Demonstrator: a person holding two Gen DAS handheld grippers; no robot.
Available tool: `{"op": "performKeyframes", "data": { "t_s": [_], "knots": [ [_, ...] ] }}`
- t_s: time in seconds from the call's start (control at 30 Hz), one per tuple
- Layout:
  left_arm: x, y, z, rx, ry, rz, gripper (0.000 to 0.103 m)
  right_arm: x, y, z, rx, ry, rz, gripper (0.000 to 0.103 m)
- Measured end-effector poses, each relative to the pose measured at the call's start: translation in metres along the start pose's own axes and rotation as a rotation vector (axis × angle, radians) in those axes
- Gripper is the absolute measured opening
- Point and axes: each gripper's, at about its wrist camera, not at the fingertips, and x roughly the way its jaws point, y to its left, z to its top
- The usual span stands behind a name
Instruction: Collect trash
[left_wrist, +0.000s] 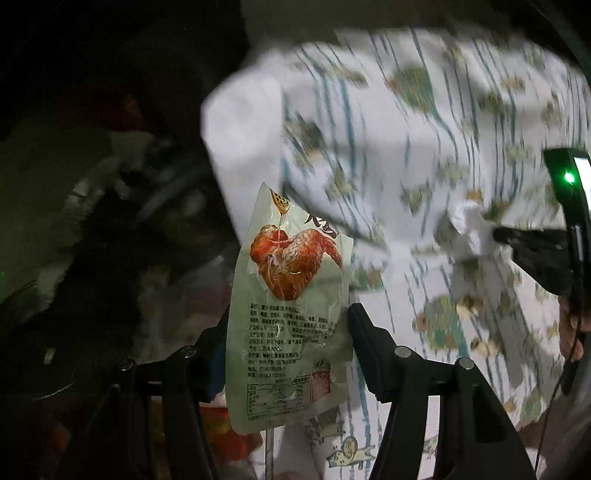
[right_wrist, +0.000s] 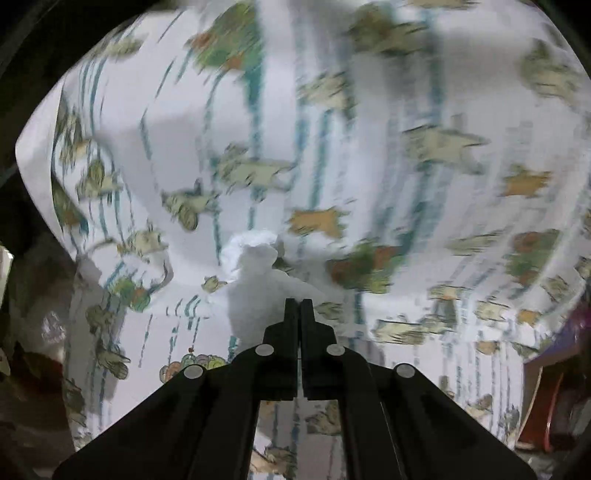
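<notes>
Left gripper (left_wrist: 288, 317) held a wrapper (left_wrist: 288, 306) between its half-spread fingers, beside the patterned cloth (left_wrist: 424, 129). Right gripper (right_wrist: 298, 303) was fully closed, pinching a white tissue (right_wrist: 255, 269) above that cloth.

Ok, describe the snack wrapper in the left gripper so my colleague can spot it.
Start at the printed cloth with blue stripes. At its left edge, the left gripper holds a snack wrapper: pale green, picturing a glazed chicken wing, unlike the plain white tissue wad nearby.
</notes>
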Motion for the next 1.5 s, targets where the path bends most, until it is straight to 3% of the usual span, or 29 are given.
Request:
{"op": "performKeyframes", "data": {
  "t_s": [0.23, 0.33, 0.47, 0.6, 0.7, 1.0, 1.2, 1.5],
  "knots": [
    [-0.045, 0.001, 0.001, -0.034, -0.158, 0.012, 0.061, -0.058, -0.025, 0.003, 0.005, -0.120, 0.041, 0.001],
    [-0.059, -0.001, 0.000, -0.044, -0.218, 0.101, 0.061, -0.073, -0.034, -0.003, -0.008, -0.142, 0.042, 0.001],
    [-0.099, 0.007, 0.005, -0.107, -0.314, 0.110, 0.061, -0.086, -0.041, -0.008, -0.026, -0.157, 0.035, 0.001],
    [-0.147, 0.010, 0.006, -0.171, -0.391, 0.043, 0.061, -0.121, -0.039, -0.020, -0.062, -0.252, 0.056, 0.001],
    [-0.175, 0.006, 0.006, -0.186, -0.404, -0.006, 0.061, -0.167, -0.044, -0.031, -0.064, -0.333, 0.098, 0.001],
    [-0.266, -0.009, -0.022, -0.205, -0.539, -0.028, 0.061, -0.285, -0.048, -0.078, -0.072, -0.492, 0.192, 0.001],
    [-0.303, -0.018, -0.059, -0.222, -0.563, -0.078, 0.061, -0.344, -0.071, -0.123, 0.006, -0.580, 0.221, 0.001],
    [-0.317, -0.031, -0.108, -0.249, -0.539, -0.109, 0.061, -0.379, -0.072, -0.179, -0.030, -0.623, 0.227, 0.001]
  ]
}}
